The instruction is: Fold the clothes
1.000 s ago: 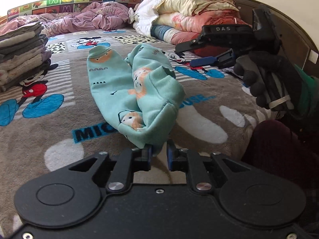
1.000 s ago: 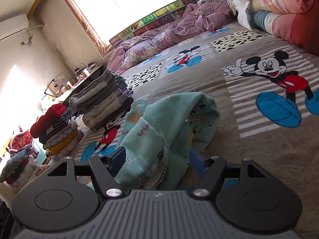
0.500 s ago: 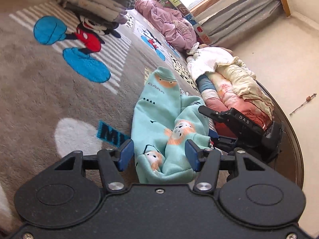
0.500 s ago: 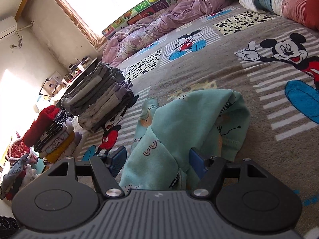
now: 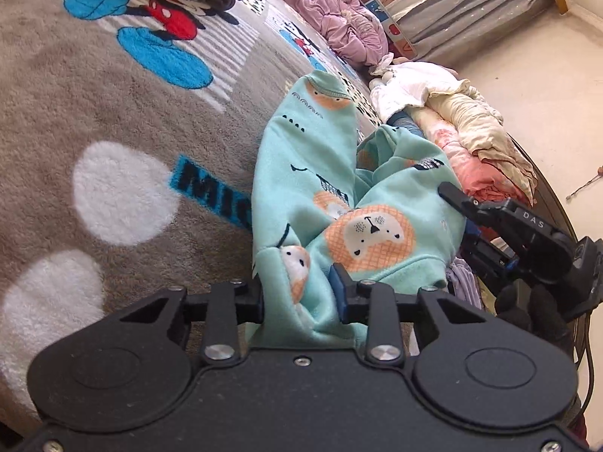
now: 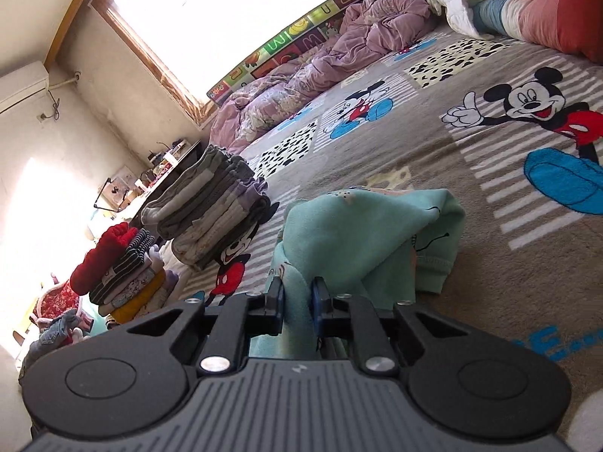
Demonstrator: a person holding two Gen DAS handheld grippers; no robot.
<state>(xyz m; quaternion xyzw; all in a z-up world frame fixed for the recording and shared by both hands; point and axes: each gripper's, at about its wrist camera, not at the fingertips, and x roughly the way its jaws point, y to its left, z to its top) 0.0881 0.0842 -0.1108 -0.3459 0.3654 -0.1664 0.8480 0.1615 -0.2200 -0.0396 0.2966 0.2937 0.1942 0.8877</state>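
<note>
The mint-green lion-print garment (image 5: 339,203) lies bunched on the Mickey Mouse blanket (image 5: 113,120) of the bed, its near hem between both tools. The left tool (image 5: 299,292) is closing on a thick bundle of hem, and the right tool (image 6: 297,301) is closing on a thinner fold, pads already pinching it. To do this step well, I would let both grips seat fully, then lift evenly and draw the hem taut before folding toward the far end.
</note>
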